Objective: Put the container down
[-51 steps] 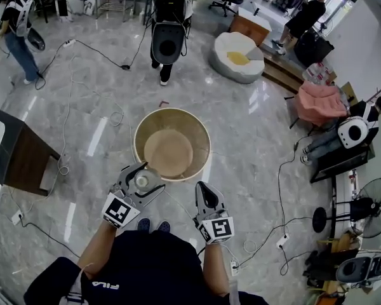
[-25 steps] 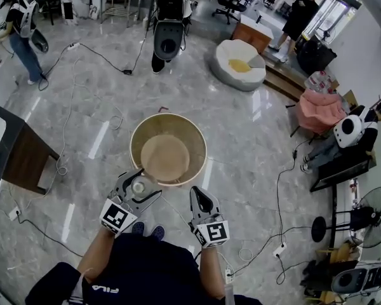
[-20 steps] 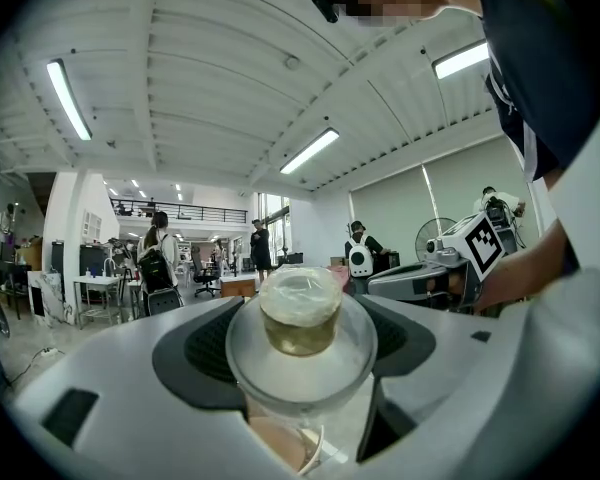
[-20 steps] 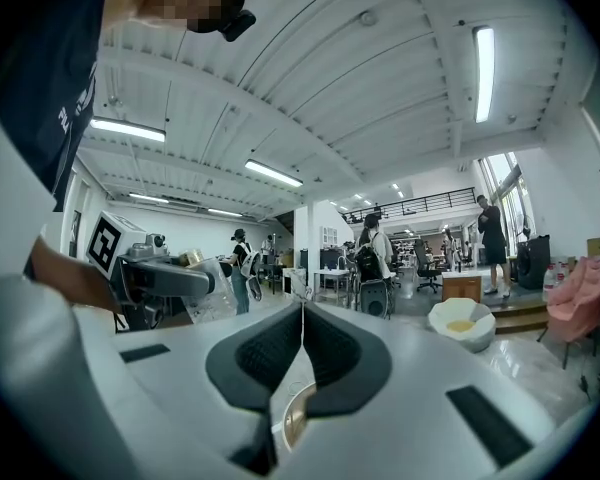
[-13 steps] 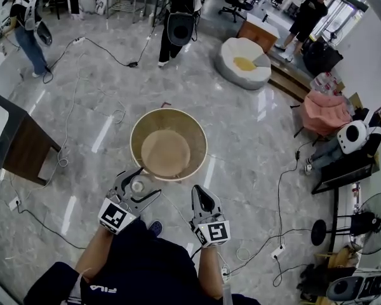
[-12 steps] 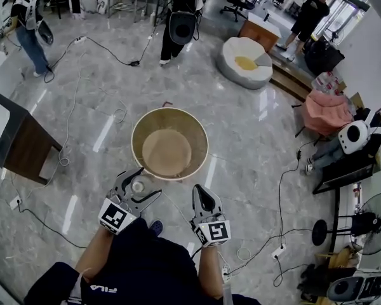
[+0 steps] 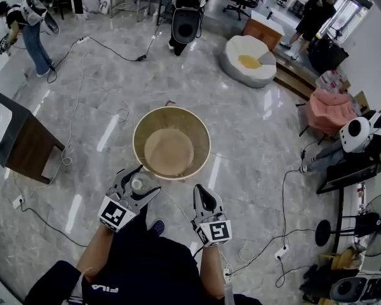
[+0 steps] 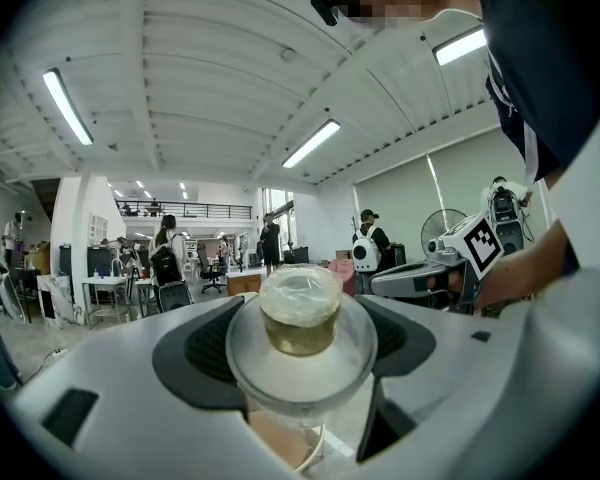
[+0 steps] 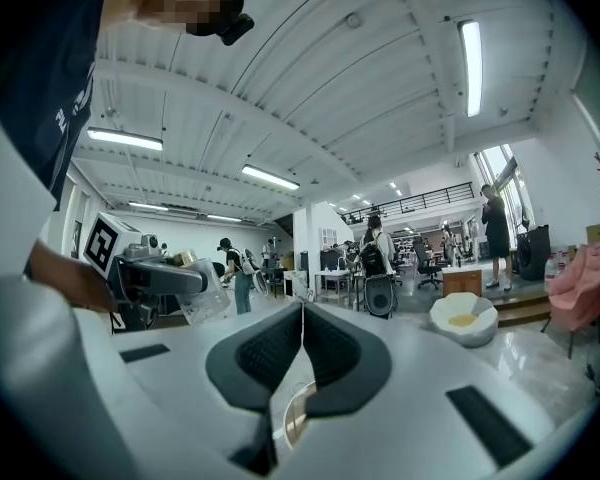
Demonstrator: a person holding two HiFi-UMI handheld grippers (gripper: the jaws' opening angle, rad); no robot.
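In the head view a small clear lidded container (image 7: pixel 138 183) with a brownish filling sits between the jaws of my left gripper (image 7: pixel 138 185), which is shut on it just short of the near rim of a round wooden table (image 7: pixel 168 152). In the left gripper view the container (image 8: pixel 300 313) fills the gap between the dark pads (image 8: pixel 195 343), and my left gripper (image 8: pixel 300 346) points up toward the ceiling. My right gripper (image 7: pixel 199 194) is held beside it to the right, apart from the table. Its jaws meet with nothing between them in the right gripper view (image 9: pixel 300 353).
A dark side table (image 7: pixel 19 142) stands on the marble floor at the left, with cables (image 7: pixel 73 107) trailing past it. A white beanbag (image 7: pixel 247 59), a pink seat (image 7: pixel 327 110) and a fan (image 7: pixel 374 218) are to the right. Several people stand far off.
My left gripper, still shut on the container, has drawn back slightly from over the table's near rim. The right gripper has hardly moved. People at the back have shifted.
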